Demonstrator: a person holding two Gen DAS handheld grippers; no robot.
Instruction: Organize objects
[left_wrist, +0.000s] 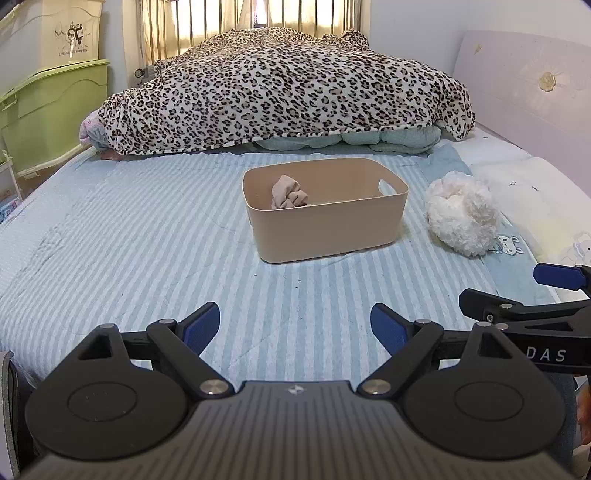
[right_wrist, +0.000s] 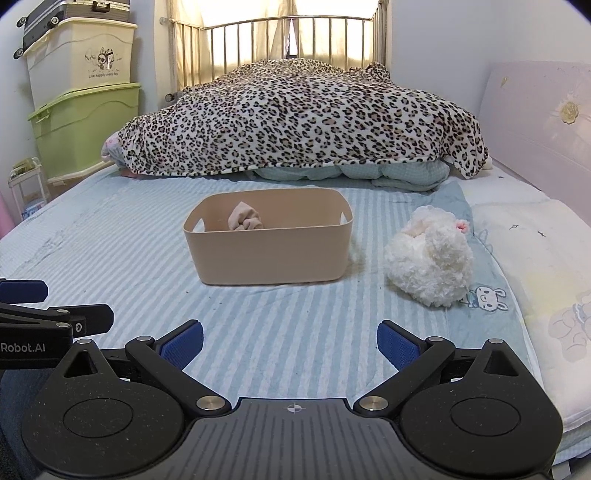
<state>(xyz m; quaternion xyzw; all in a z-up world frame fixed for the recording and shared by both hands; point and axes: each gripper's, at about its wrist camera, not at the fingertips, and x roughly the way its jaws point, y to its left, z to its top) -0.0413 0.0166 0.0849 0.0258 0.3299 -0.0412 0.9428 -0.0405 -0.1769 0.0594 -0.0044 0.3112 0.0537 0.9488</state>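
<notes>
A beige plastic bin (left_wrist: 332, 225) (right_wrist: 269, 254) stands on the striped bed sheet, with a crumpled beige cloth (left_wrist: 288, 194) (right_wrist: 244, 220) inside. A fluffy white bundle (left_wrist: 461, 218) (right_wrist: 430, 262) lies on the sheet to the right of the bin, apart from it. My left gripper (left_wrist: 295, 325) is open and empty, low over the sheet in front of the bin. My right gripper (right_wrist: 290, 341) is open and empty, also in front of the bin. Each gripper shows at the edge of the other's view.
A leopard-print blanket (left_wrist: 280, 88) is heaped over quilts at the far end of the bed. Stacked green and cream storage boxes (right_wrist: 85, 92) stand at the left. A pale headboard (left_wrist: 524, 77) and a white pillow (right_wrist: 535, 258) run along the right side.
</notes>
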